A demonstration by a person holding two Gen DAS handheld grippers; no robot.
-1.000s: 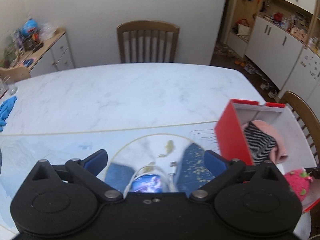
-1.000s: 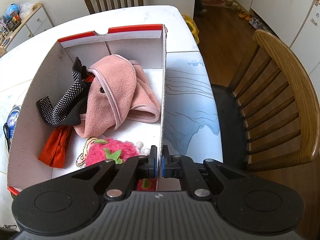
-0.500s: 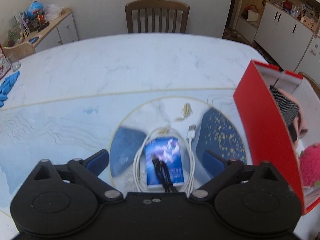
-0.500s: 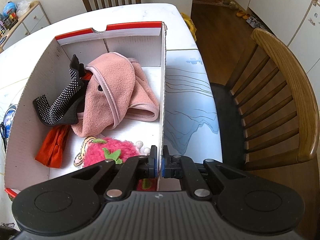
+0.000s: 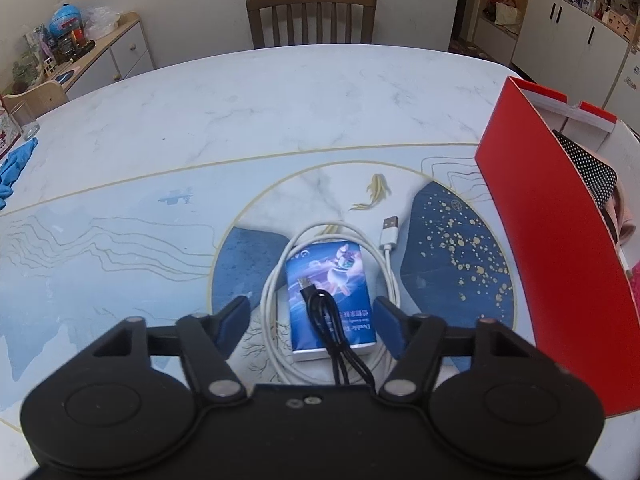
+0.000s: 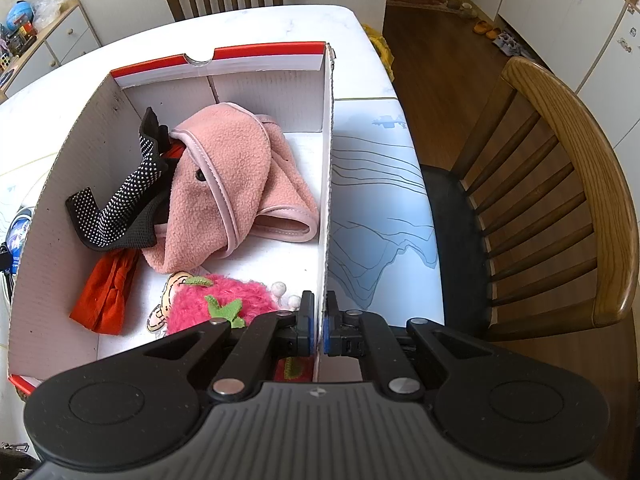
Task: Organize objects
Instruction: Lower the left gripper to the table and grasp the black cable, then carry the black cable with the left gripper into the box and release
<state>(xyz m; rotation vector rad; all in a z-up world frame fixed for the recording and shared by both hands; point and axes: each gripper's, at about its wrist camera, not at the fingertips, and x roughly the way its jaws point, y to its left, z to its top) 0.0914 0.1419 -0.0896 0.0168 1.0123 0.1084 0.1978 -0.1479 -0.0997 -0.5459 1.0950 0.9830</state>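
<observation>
**Left gripper drops over the blue box while the right keeps its pinch on the carton wall**

Since a second ago, the left gripper (image 5: 310,320) has come down over the table (image 5: 280,112), so the blue box (image 5: 331,294) now sits between its blue fingertips (image 5: 234,316) instead of half hidden under the gripper body. Its jaws are closing from wide to about half open; the box lies between them, with a visible gap on each side and no pad pressing it. A black cable (image 5: 332,328) lies on top of the box, and a white cable (image 5: 384,264) loops around it, its plug end at 1 o'clock from the box.

At 3 o'clock from the box stands the red carton (image 5: 552,248).

The right gripper (image 6: 319,330) has not shifted: its jaws are nearly together, clamped on the carton's white right-hand wall (image 6: 326,184). Inside the carton lie a pink fleece (image 6: 236,184), a black dotted cloth (image 6: 120,208) at 9 o'clock from it, a red cloth (image 6: 106,292) and a pink fuzzy toy (image 6: 216,308).
</observation>
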